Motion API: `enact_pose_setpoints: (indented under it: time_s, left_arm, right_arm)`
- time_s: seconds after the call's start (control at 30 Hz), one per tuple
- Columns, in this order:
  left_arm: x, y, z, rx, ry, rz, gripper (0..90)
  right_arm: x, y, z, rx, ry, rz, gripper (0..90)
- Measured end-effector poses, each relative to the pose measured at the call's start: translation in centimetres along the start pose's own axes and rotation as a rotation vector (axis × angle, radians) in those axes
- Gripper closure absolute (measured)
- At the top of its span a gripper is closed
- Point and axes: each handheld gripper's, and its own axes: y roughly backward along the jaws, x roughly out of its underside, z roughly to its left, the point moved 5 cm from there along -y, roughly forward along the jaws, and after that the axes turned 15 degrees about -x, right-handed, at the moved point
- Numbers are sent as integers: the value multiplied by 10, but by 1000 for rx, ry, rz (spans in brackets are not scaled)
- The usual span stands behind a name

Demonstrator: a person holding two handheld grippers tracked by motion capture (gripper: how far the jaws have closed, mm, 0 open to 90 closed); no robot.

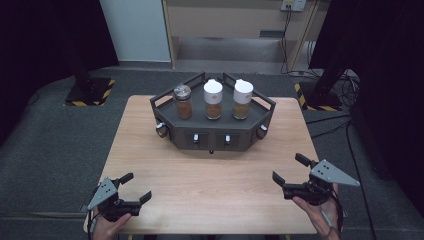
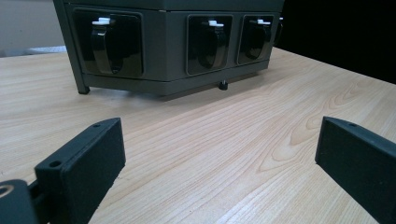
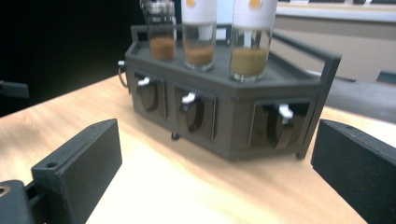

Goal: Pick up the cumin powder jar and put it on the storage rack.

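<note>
Hovering wide-jawed, empty, over pale wooden table (image 1: 210, 180): left gripper (image 1: 135, 189) near front-left corner, right gripper (image 1: 291, 170) near front-right. Beyond both, well apart, dark grey hexagonal rack (image 1: 212, 135) bearing three brown-filled glass spice jars (image 1: 213, 100).

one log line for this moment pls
left gripper: open, empty, near table edge | right gripper: open, empty | spice rack: mid-table, untouched | three jars: upright on rack | contact: none
</note>
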Motion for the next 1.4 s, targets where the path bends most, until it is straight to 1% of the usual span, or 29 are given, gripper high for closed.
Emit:
enact_pose_setpoints:
  time_s: [0.13,0.2,0.3,0.5,0.53,0.63,0.77,1.0,1.27,1.4]
  left_arm:
    - [0,0,0,2,-2,-1,3]
    - [0,0,0,3,-2,0,3]
    - [0,0,0,3,-1,-1,3]
    - [0,0,0,8,-8,2,3]
    - [0,0,-1,9,-8,1,3]
    - [0,0,0,13,-10,-3,3]
    - [-1,0,-1,20,-16,-4,3]
    - [-1,0,-1,27,-21,-12,3]
    - [-1,1,-1,29,-20,-15,3]
    - [-1,0,-1,29,-21,-15,3]
  right_arm:
    - [18,4,0,-13,-24,1,16]
    - [25,4,0,-13,-36,10,16]
    - [36,4,0,-27,-54,19,14]
    - [53,4,1,-37,-66,25,13]
    - [54,4,0,-43,-74,24,13]
    - [56,3,1,-38,-65,25,15]
    - [62,3,0,-41,-68,8,14]
    - [66,5,0,-40,-29,-5,18]
    - [68,3,-2,-40,-37,6,13]
    - [68,4,-2,-37,-38,0,9]
